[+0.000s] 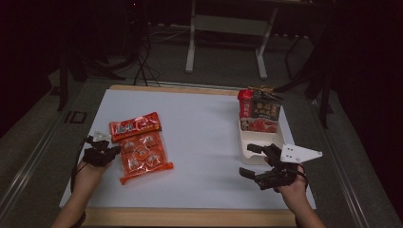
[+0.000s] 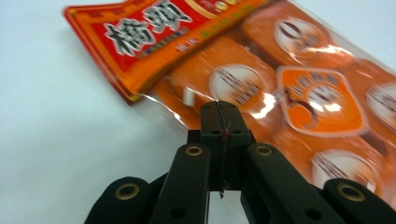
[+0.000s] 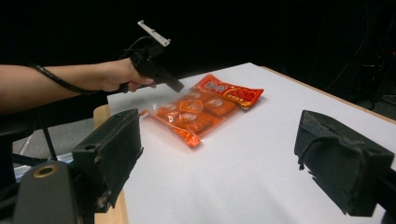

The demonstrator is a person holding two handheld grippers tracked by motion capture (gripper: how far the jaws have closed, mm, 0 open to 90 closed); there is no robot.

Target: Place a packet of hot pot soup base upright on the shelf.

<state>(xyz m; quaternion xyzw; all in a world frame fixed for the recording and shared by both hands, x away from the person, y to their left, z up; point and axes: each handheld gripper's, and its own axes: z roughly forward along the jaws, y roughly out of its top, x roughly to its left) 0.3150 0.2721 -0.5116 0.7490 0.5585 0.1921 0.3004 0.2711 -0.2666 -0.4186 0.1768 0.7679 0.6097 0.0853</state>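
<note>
A clear bag of orange snack packs (image 1: 143, 156) lies flat on the left of the white table sheet (image 1: 204, 137). A red packet (image 1: 135, 126) overlaps its far end. My left gripper (image 1: 113, 151) is shut, and its tips rest at the bag's left edge. In the left gripper view the closed jaws (image 2: 219, 112) sit over the bag's (image 2: 299, 93) clear film next to the red packet (image 2: 149, 32); I cannot tell whether film is pinched. My right gripper (image 1: 251, 160) stands open over bare sheet at the right, its pads (image 3: 112, 149) wide apart, pointing toward the bag (image 3: 196, 112) and left gripper (image 3: 172, 85).
A white tray (image 1: 252, 142) sits at the right edge just beyond my right gripper. At its far end stand a red cup (image 1: 245, 102) and a dark packet (image 1: 267, 108). The sheet's wooden border (image 1: 190, 217) runs along the near edge. Desk legs stand behind the table.
</note>
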